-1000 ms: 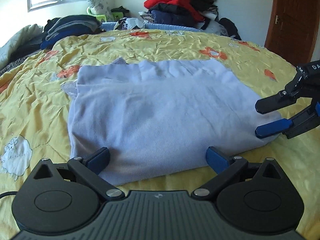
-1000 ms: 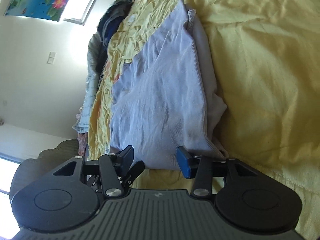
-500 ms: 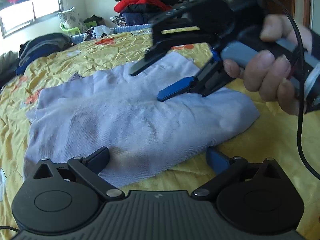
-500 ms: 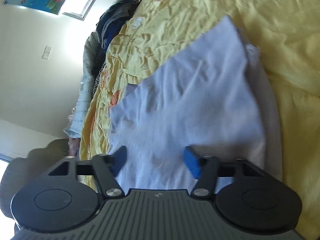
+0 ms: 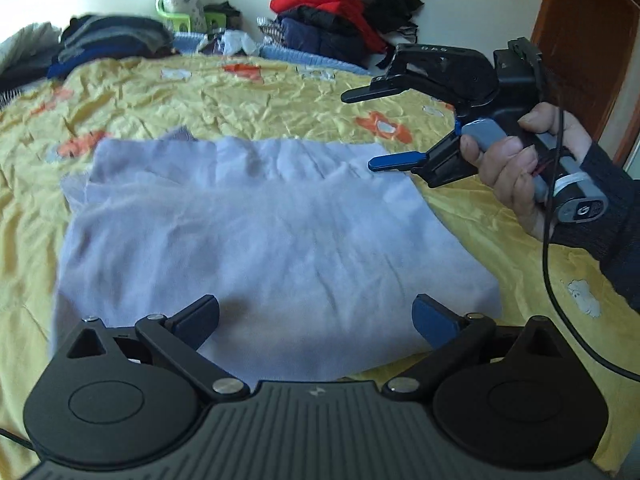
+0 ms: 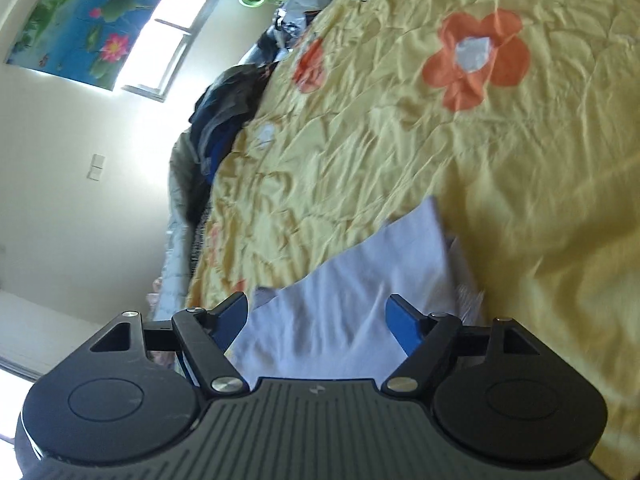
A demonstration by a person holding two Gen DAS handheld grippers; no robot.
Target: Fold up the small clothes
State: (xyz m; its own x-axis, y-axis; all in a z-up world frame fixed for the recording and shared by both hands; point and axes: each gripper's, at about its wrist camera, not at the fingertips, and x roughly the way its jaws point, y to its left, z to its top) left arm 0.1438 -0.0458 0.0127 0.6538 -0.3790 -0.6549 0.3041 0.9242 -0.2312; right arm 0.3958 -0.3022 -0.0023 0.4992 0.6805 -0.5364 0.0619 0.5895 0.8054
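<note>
The lilac garment (image 5: 276, 236) lies part-folded on the bed (image 5: 280, 96), the left gripper (image 5: 316, 316) spread empty over its near edge and the right gripper (image 5: 360, 128) opening empty above its far corner; likely next, pinching an edge for another fold.

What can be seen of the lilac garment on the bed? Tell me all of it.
The lilac garment is a soft, thin knit in pale lavender, lying flat on the yellow flowered bedspread in a rough rectangle. It is doubled over, with an under-layer showing at the far-left corner, and lightly creased. A faint darker patch sits near its front edge. Nothing grips it: the left hand-held gripper stands open over the near edge, and the right hand-held gripper, jaws opening, hangs above its far right corner.
</note>
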